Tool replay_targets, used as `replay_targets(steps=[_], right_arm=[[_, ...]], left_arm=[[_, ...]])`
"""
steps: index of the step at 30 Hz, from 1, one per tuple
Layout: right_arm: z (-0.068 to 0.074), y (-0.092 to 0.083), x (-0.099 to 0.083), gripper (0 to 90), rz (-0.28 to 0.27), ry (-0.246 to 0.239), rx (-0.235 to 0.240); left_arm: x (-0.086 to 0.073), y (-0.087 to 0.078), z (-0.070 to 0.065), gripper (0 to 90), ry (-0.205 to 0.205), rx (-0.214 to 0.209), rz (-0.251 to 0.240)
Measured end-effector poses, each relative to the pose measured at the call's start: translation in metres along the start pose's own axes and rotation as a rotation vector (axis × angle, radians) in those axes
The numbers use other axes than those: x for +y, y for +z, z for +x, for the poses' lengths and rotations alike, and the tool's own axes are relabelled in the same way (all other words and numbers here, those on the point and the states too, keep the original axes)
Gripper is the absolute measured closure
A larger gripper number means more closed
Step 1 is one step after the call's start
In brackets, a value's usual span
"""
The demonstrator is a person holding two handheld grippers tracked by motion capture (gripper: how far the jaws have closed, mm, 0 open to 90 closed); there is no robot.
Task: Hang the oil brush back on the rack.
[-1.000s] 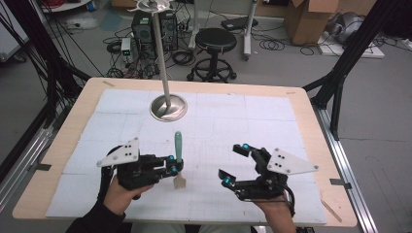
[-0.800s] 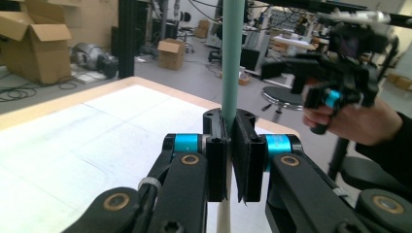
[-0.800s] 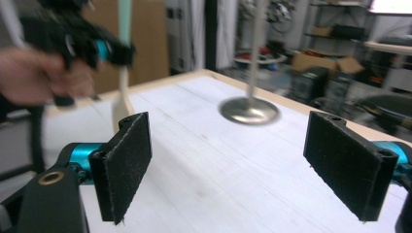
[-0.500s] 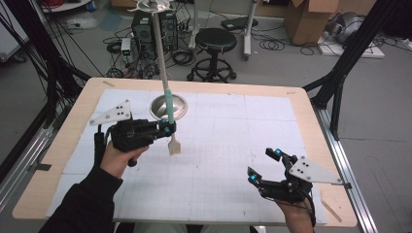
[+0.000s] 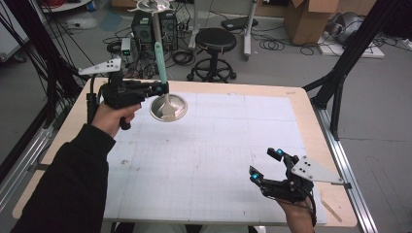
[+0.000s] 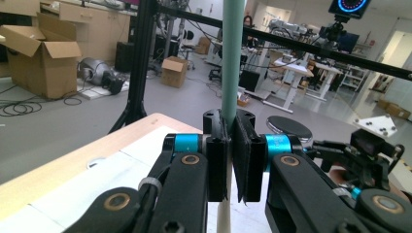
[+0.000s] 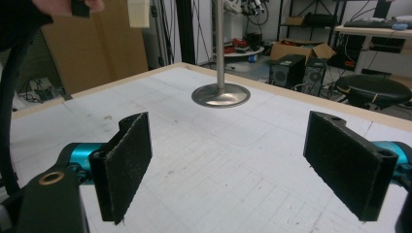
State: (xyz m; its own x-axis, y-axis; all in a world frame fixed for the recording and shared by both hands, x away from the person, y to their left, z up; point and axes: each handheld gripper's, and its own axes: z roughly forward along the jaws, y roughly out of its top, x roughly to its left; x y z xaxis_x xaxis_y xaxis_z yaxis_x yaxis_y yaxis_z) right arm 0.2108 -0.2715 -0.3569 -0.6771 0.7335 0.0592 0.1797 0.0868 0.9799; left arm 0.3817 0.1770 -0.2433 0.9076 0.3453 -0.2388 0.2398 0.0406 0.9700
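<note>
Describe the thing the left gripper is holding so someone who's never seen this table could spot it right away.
Start at the metal stand at the table's far left, with its round base and upright pole. Just in front of it, the left gripper clamps a spatula upright: mint-green handle above, pale flat blade hanging below, the one coloured tool there.

A: Where is the stand (image 5: 167, 108) placed?

B: On the counter (image 5: 301, 111), far left part; its pole rises from the base.

A: And the spatula (image 5: 164, 82)?

B: Held upright in the left tongs (image 5: 163, 89), just in front of the pole, blade hanging above the base.

A: Right tongs (image 5: 265, 164)?

B: Near right corner, above the counter, well apart from the stand. A stool (image 5: 215, 41) is seen behind the counter, on the floor.
</note>
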Motion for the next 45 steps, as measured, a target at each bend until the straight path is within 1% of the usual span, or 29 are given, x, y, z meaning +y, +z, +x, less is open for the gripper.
replay_targets(steps=[1, 3, 7, 10, 11, 13, 14, 17, 19, 22, 28, 35, 36, 41, 43, 45], right_arm=[[0.000, 0.001, 0.000, 16.3, 0.001, -0.001, 0.002], [-0.001, 0.002, 0.000, 16.2, 0.001, 0.003, 0.004], [-0.003, 0.004, 0.000, 16.3, 0.000, 0.006, 0.002], [-0.004, 0.004, 0.000, 16.3, 0.000, 0.004, -0.001], [-0.004, 0.004, 0.000, 16.2, 0.000, 0.004, -0.002], [-0.005, 0.003, 0.000, 16.2, -0.003, 0.008, -0.005], [-0.005, 0.003, 0.000, 16.2, -0.004, 0.012, -0.008], [-0.005, 0.004, -0.001, 16.3, 0.003, 0.009, -0.008], [-0.005, 0.004, -0.001, 16.2, 0.004, 0.007, -0.011], [-0.005, 0.003, -0.001, 16.2, 0.002, 0.008, -0.013], [-0.006, 0.002, -0.001, 16.2, -0.001, 0.013, -0.023], [-0.005, 0.001, -0.001, 16.2, -0.002, 0.015, -0.023], [-0.006, 0.001, -0.001, 16.2, -0.001, 0.014, -0.024], [-0.006, 0.000, -0.001, 16.2, -0.003, 0.017, -0.024], [-0.006, -0.001, -0.001, 16.3, -0.002, 0.018, -0.025], [-0.007, -0.001, -0.001, 16.2, -0.007, 0.020, -0.026]], left_arm=[[0.004, 0.000, 0.003, 84.3, -0.002, 0.000, -0.003], [0.012, 0.000, 0.011, 84.3, -0.014, -0.013, -0.005], [0.021, 0.001, 0.026, 84.3, -0.042, -0.029, 0.003], [0.025, 0.000, 0.038, 84.3, -0.063, -0.030, -0.006], [0.025, -0.001, 0.042, 84.3, -0.068, -0.025, -0.006], [0.026, -0.001, 0.048, 84.3, -0.083, -0.024, -0.011], [0.027, 0.000, 0.050, 84.3, -0.084, -0.023, -0.007], [0.030, 0.002, 0.055, 84.3, -0.084, -0.029, 0.007], [0.032, 0.004, 0.058, 84.3, -0.090, -0.035, -0.002], [0.033, 0.004, 0.065, 84.3, -0.109, -0.031, -0.007], [0.034, 0.007, 0.074, 84.3, -0.122, -0.026, 0.001], [0.033, 0.009, 0.079, 84.2, -0.137, -0.030, -0.004], [0.032, 0.010, 0.079, 84.2, -0.134, -0.028, -0.001], [0.031, 0.009, 0.083, 84.3, -0.150, -0.021, -0.014], [0.031, 0.009, 0.084, 84.2, -0.149, -0.018, -0.006], [0.030, 0.010, 0.085, 84.2, -0.156, -0.014, -0.008]])
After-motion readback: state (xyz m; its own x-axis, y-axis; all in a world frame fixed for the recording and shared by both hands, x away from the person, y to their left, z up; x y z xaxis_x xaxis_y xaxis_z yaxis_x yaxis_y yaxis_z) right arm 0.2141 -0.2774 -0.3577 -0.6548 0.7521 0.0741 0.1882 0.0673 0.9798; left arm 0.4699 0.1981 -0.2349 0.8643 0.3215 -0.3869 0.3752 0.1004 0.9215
